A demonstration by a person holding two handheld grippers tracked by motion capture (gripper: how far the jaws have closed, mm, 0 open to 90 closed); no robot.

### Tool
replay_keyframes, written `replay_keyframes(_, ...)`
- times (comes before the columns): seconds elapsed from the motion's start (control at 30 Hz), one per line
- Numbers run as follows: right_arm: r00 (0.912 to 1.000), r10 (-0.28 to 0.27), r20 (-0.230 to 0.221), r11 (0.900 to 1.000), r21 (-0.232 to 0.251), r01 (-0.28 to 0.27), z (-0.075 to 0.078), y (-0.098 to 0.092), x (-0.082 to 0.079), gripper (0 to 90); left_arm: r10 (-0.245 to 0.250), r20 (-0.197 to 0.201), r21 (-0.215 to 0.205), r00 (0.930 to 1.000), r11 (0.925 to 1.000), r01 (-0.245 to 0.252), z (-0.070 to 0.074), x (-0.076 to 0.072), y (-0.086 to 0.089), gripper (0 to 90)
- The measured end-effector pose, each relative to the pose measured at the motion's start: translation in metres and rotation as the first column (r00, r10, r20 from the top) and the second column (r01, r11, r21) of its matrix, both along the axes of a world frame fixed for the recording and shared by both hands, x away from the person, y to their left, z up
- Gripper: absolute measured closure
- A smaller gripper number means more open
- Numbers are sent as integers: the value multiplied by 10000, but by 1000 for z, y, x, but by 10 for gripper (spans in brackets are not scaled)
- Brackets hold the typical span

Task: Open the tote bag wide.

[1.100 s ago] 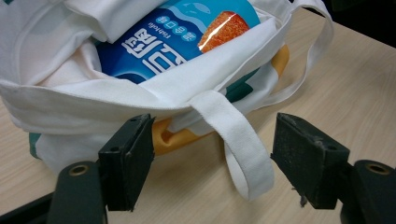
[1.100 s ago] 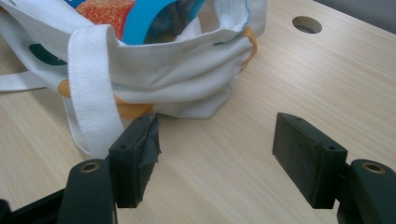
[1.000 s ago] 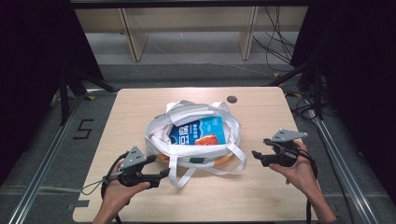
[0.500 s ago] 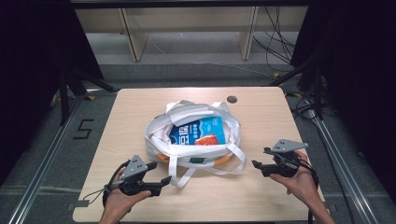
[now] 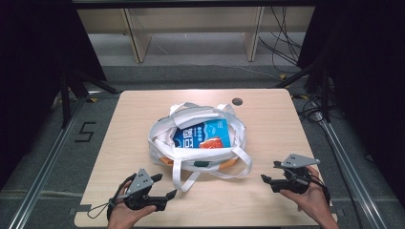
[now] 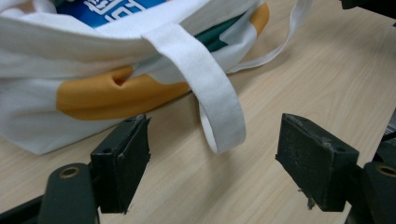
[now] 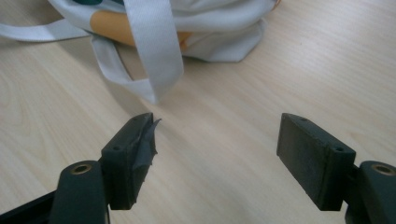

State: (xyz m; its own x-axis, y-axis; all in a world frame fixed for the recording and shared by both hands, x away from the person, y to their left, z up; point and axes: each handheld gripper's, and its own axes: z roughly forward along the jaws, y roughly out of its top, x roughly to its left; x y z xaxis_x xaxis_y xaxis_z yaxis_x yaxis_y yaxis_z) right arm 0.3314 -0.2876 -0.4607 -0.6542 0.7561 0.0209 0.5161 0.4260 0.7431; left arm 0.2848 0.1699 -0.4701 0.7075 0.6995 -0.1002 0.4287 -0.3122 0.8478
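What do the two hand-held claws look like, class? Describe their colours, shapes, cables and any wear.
Each hand carries a black claw: the left claw and the right claw each have a grey three-cornered plate on top. A black cable loops from the left one. Up close, the jaws end in blocky black rectangular pads; the right claw's pad has torn, peeling grey lining. The forearms are bare, with no sleeves in view.

Both hands come in from the near edge, held low. The left tongs [image 5: 165,187] stand with jaws wide apart and nothing between them. The right tongs [image 5: 268,172] gape likewise.
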Motion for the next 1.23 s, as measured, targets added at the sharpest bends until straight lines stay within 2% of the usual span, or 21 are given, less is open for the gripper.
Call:
replay_keyframes(0.07,9998,26,209,10000,-55,-25,-3,-3,-2,288,45,-47,-78,10000,10000,-46,-4,-2,-2,244)
replay_keyframes(0.13,9997,75,245,10000,-15,-75,-5,-5,-6,287,-33,-22,204,10000,9998,33,-6,-3,-1,237)
replay_keyframes(0.2,9997,88,229,10000,38,-89,-7,-6,-9,287,2,-22,32,10000,10000,-2,-9,-5,-3,236)
replay_keyframes(0.33,9997,217,106,9998,-2,-217,-12,-7,-16,287,-100,-1,158,10000,9998,100,-14,-6,-3,233)
replay_keyframes(0.37,9997,242,-107,9997,52,-241,-12,-7,-18,287,54,-160,-8,9999,10000,-54,-17,-8,-5,233)
replay_keyframes(0.4,9998,108,-182,9999,114,-106,-13,-6,-21,287,-36,-256,110,9997,9999,39,-19,-10,-6,233)
replay_keyframes(0.43,9996,299,10,9995,-32,-299,-15,-7,-21,286,-54,-284,127,9996,9999,57,-20,-11,-8,231)
replay_keyframes(0.47,9995,176,-280,9998,37,-175,-15,-6,-24,285,-31,-365,111,9993,9999,35,-22,-12,-10,230)
replay_keyframes(0.5,9985,553,14,9984,-73,-553,-19,-7,-22,285,-159,-375,443,9992,9989,176,-23,-12,-11,229)
replay_keyframes(0.53,9991,216,-359,9998,44,-214,-19,-6,-27,285,-130,-368,352,9992,9993,142,-24,-13,-13,227)
replay_keyframes(0.6,9990,424,-161,9990,-104,-425,-22,-6,-27,285,-214,-333,717,9992,9971,238,-25,-13,-15,225)
replay_keyframes(0.63,9985,541,-119,9983,-215,-544,-24,-6,-28,285,-224,-330,567,9992,9981,243,-26,-13,-15,225)
replay_keyframes(0.67,9986,443,-291,9987,-231,-450,-24,-5,-30,285,-224,-369,523,9991,9983,243,-26,-13,-15,224)
replay_keyframes(0.73,9979,572,-297,9978,-312,-581,-26,-5,-32,285,-364,-254,882,9990,9954,385,-26,-11,-12,221)
replay_keyframes(0.77,9980,615,-157,9976,-308,-620,-28,-5,-32,285,-144,-425,531,9990,9985,167,-27,-12,-14,221)
replay_keyframes(0.87,9972,590,-463,9978,-262,-602,-29,-3,-33,285,-153,-476,652,9988,9977,184,-27,-11,-13,221)
replay_keyframes(1.03,9978,573,-346,9977,-347,-585,-28,-5,-32,282,-84,-517,474,9986,9988,109,-29,-12,-16,222)
replay_keyframes(1.13,9977,532,-408,9983,-228,-542,-29,-4,-32,282,-260,-406,729,9988,9969,290,-28,-10,-14,222)
replay_keyframes(1.17,9977,562,-381,9980,-265,-573,-29,-4,-32,282,-147,-549,904,9984,9957,197,-28,-10,-12,221)
replay_keyframes(1.2,9975,538,-448,9980,-296,-551,-29,-4,-32,282,-109,-564,636,9984,9979,145,-28,-10,-14,220)
replay_keyframes(1.23,9976,549,-432,9979,-329,-564,-29,-5,-32,282,-62,-579,744,9983,9972,105,-29,-10,-13,220)
